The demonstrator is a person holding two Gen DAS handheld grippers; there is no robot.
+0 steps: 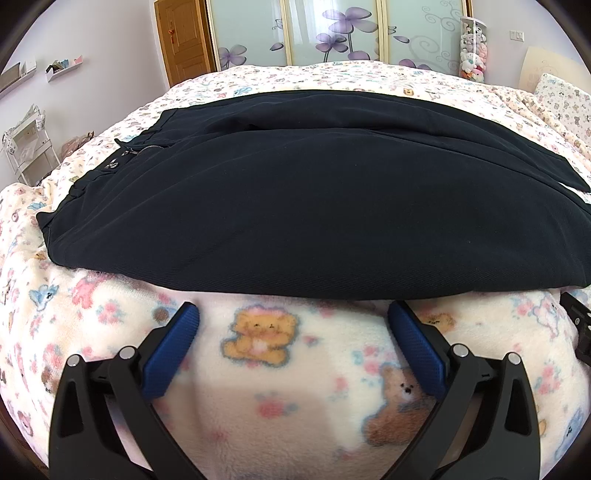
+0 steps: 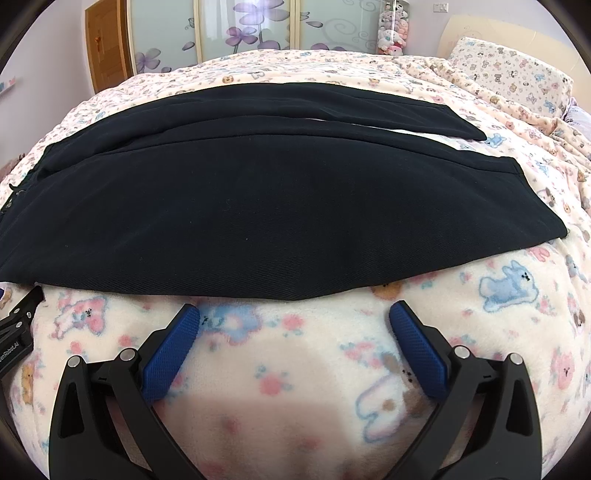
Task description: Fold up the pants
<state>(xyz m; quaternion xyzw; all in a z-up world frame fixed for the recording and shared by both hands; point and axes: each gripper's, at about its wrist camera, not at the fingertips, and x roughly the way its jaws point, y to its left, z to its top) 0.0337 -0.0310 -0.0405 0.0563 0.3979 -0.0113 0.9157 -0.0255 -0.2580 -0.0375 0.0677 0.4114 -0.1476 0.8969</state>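
A bed covered by a fleece blanket (image 1: 273, 398) printed with bears and flowers filled most of both views. Behind it, a wardrobe with frosted sliding doors (image 1: 332, 33) bearing purple flower motifs was seen, with a wooden door (image 1: 184, 40) to its left and a clear tube of plush toys (image 1: 472, 51) to its right. A pillow (image 2: 517, 77) in matching print lay at the far right of the bed.

The dark navy pants (image 1: 295, 192) were spread flat across the blanket, lengthwise from left to right. The waistband with its zipper (image 1: 147, 147) lay at the left end, and the 2 leg hems (image 2: 517, 177) at the right end, where the legs were seen slightly apart with a pale strip between them. The near edge of the pants ran just ahead of both tools.

The left gripper (image 1: 293, 314) was held over bare blanket, its 2 blue pads (image 1: 173, 350) spread wide, with nothing between them and the fabric edge just beyond the tips. The right gripper (image 2: 294, 314) was likewise held wide apart and empty, just short of the pants edge. Part of each tool was visible at the margin of the other's view.
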